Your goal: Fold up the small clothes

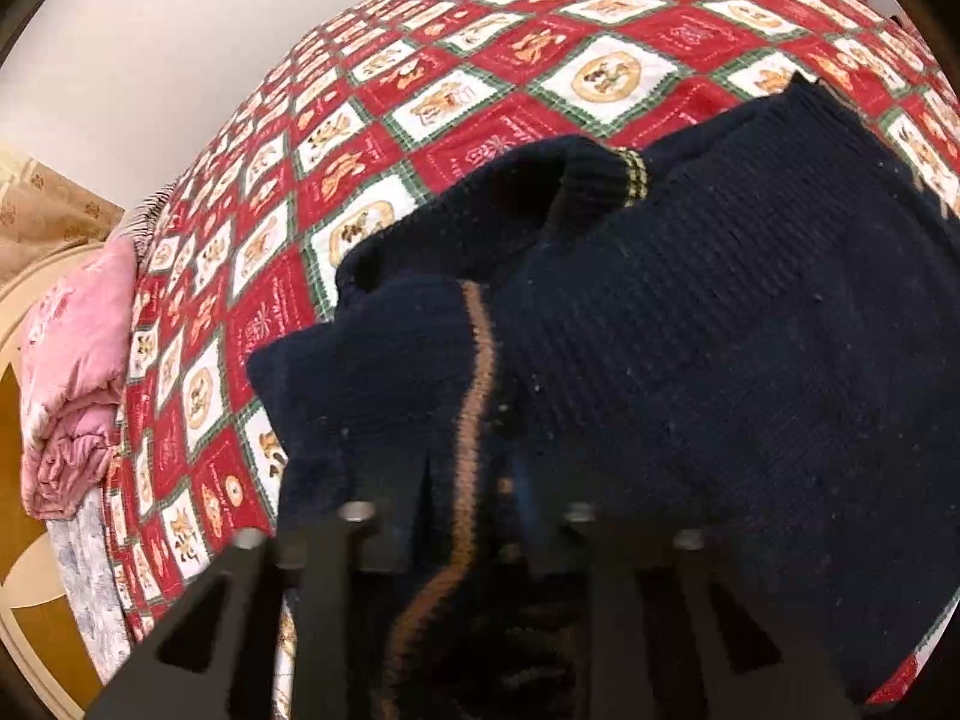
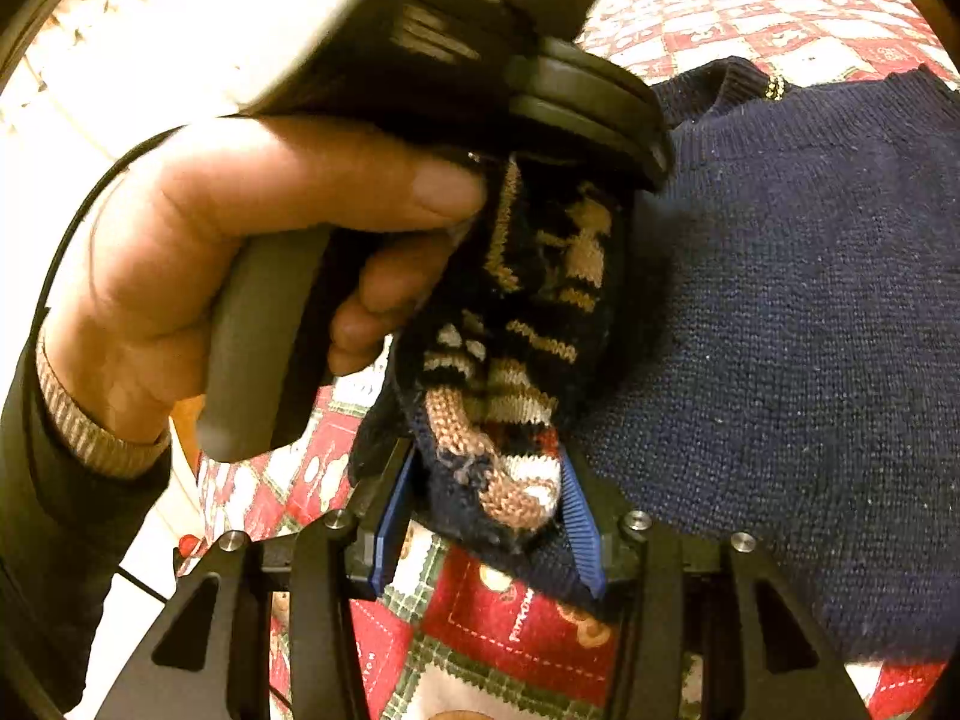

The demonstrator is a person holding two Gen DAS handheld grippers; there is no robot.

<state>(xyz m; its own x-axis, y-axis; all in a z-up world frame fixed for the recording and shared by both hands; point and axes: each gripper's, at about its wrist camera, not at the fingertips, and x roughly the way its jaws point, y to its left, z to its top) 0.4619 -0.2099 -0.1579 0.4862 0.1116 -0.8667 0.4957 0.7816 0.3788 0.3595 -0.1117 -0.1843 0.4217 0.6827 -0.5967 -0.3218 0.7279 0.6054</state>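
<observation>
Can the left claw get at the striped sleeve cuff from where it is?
Probably yes. The striped cuff lies exposed on top of the navy sweater, nothing covering it. But the left claw is buried in the sweater's knit edge and would have to let go first.

The left wrist camera looks steeply down, very close over a navy ribbed knitted sweater point(image 1: 690, 330) on a red-and-white patchwork quilt point(image 1: 420, 96). The right wrist camera faces the same sweater point(image 2: 810, 330) and quilt point(image 2: 498, 618) closely from the opposite side.
</observation>
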